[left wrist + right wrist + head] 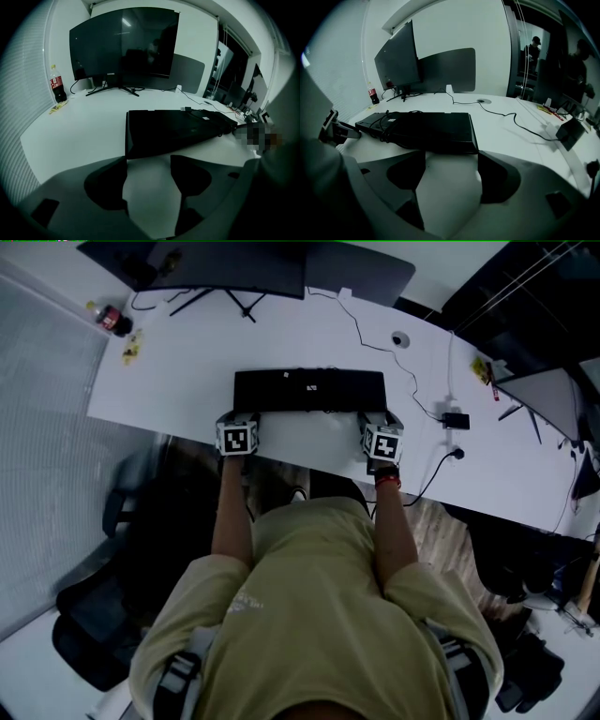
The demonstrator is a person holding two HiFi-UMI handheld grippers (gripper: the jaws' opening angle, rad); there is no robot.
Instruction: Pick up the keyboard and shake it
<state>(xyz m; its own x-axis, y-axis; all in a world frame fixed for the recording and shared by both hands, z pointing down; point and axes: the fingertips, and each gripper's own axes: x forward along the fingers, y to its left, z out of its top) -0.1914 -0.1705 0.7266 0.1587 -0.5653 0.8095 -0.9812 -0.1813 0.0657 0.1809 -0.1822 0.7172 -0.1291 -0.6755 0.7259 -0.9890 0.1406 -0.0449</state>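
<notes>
A black keyboard (309, 390) lies flat on the white desk (169, 381), with a small pale label on top and a cable bundled at its left end. My left gripper (241, 420) sits at the keyboard's near left corner and my right gripper (375, 422) at its near right corner. In the left gripper view the jaws of the left gripper (147, 180) stand open over bare desk, and the keyboard (173, 129) starts just past their tips. The right gripper (450, 176) is open the same way, with the keyboard (426, 129) just beyond it. Nothing is held.
A dark monitor (244, 268) stands behind the keyboard. A cola bottle (111, 318) is at the far left of the desk. A cable runs right to a small black box (457, 420). An office chair (103, 615) stands left of the person.
</notes>
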